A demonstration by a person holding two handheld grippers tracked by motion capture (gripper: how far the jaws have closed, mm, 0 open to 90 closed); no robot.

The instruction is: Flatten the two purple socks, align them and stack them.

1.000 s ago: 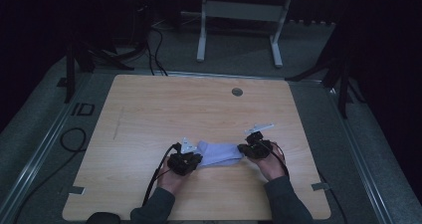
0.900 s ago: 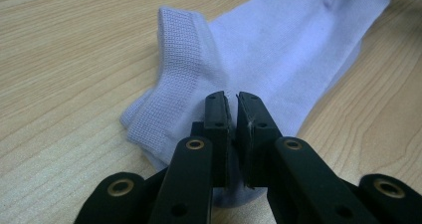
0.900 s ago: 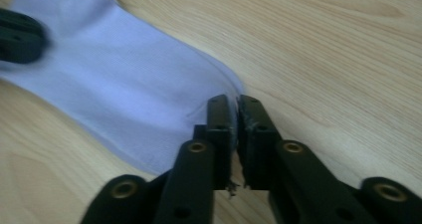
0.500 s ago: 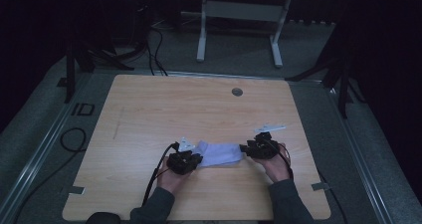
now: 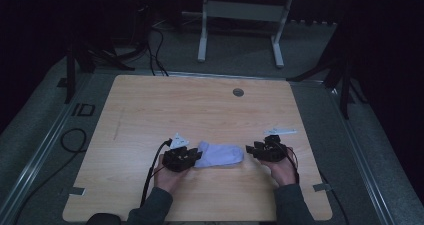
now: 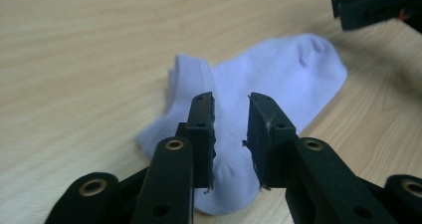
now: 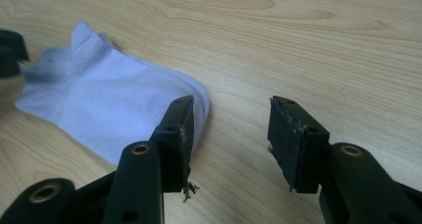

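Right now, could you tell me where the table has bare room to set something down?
The whole far half of the table is bare wood, from the sock up to the round grommet. The left side beyond the left gripper and the near right corner are free too. It is crowded only along the near middle, where the right gripper sits close to the sock.

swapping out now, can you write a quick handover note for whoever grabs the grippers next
Left gripper: jaws open a little, poised over the cuff end of the sock, not gripping it.
Right gripper: open wide, beside the toe end, holding nothing.
The pale sock lies flat on the table near the front edge, between both grippers.
Done: sock laid out flat.
Left: any grasp or fold; none started yet.
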